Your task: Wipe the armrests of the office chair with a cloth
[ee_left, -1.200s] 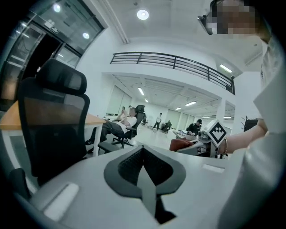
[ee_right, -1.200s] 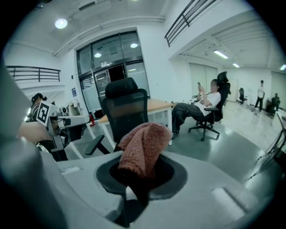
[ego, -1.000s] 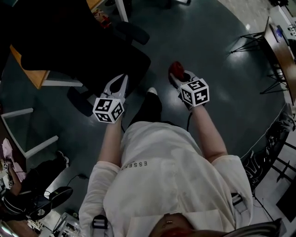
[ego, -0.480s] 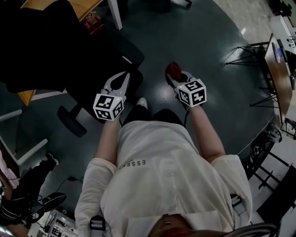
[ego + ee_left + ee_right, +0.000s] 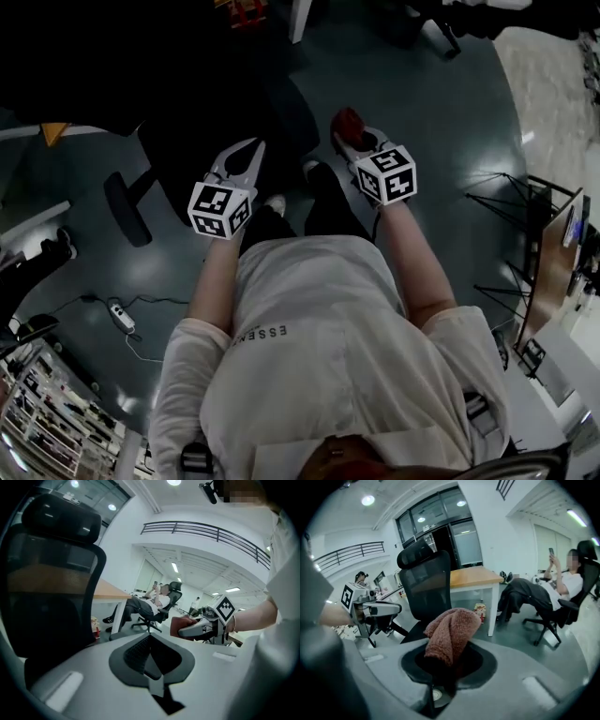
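The right gripper clamps a bunched reddish cloth, the left gripper is pinched closed and empty near the black office chair, bare floor lies open rightward, and only the gripper views show the chair's mesh backrest

Two white two-jaw grippers with black-and-white marker cubes: left gripper, right gripper. One rust-red knitted cloth. Two black office chairs: one mesh-backed chair close by, one occupied chair farther off. One wooden-topped desk on white legs. One seated person. One white corded power strip
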Motion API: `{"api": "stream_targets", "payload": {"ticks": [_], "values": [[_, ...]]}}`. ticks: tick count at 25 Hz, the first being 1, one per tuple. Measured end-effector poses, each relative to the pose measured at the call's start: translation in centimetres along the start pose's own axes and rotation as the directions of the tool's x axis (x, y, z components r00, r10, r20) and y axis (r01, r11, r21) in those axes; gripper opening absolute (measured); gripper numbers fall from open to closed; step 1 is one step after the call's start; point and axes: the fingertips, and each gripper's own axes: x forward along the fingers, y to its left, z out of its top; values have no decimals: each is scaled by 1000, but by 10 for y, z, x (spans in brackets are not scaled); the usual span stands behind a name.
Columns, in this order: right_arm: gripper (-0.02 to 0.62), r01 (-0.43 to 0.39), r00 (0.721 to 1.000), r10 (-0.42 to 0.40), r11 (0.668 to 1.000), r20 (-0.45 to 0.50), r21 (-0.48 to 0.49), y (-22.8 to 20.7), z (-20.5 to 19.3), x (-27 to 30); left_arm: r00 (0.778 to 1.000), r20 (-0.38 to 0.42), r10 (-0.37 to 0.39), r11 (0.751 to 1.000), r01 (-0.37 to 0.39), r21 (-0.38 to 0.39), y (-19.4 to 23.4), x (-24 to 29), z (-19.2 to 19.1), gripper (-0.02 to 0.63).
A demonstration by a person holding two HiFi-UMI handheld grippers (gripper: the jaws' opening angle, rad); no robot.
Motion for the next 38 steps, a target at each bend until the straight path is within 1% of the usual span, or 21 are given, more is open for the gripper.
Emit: {"api": "stream_targets", "payload": {"ticks": [3, 5, 7, 10, 12, 15, 18, 21, 27, 33, 38], "values": [[54, -79, 996, 77, 994, -40, -75, -7, 20, 32, 996, 26, 84, 994, -83, -66, 16, 9, 3, 17], [54, -133, 990, 125, 982, -64, -136, -11, 32, 52, 988, 44, 146, 984, -140, -114, 24, 14, 1, 17], [54, -185, 981, 167, 958, -99, -218, -20, 41, 71, 976, 57, 211, 965, -199, -169, 26, 24, -3, 17], [54, -247, 967, 208, 910, -148, -334, -30, 50, 105, 955, 59, 291, 932, -268, -245, 26, 38, -18, 17], [54, -248, 967, 203, 886, -153, -392, -31, 58, 129, 946, 60, 319, 914, -291, -281, 30, 39, -29, 17], [54, -223, 974, 179, 856, -137, -466, -24, 70, 164, 934, 50, 354, 892, -321, -318, 36, 32, -46, 17], [54, -221, 975, 178, 841, -132, -494, -19, 78, 189, 920, 34, 390, 871, -356, -338, 42, 28, -56, 17], [54, -241, 970, 192, 826, -148, -510, -16, 79, 206, 908, 37, 417, 854, -378, -358, 49, 30, -61, 17], [54, -253, 967, 188, 786, -171, -564, 5, 78, 225, 899, 45, 437, 839, -389, -380, 61, 31, -75, 17], [54, -300, 953, 211, 738, -215, -604, 27, 70, 226, 903, 44, 428, 839, -379, -392, 54, 35, -84, 17], [54, -337, 941, 240, 730, -240, -595, 39, 57, 216, 910, 42, 412, 847, -366, -385, 44, 33, -88, 17]]}}
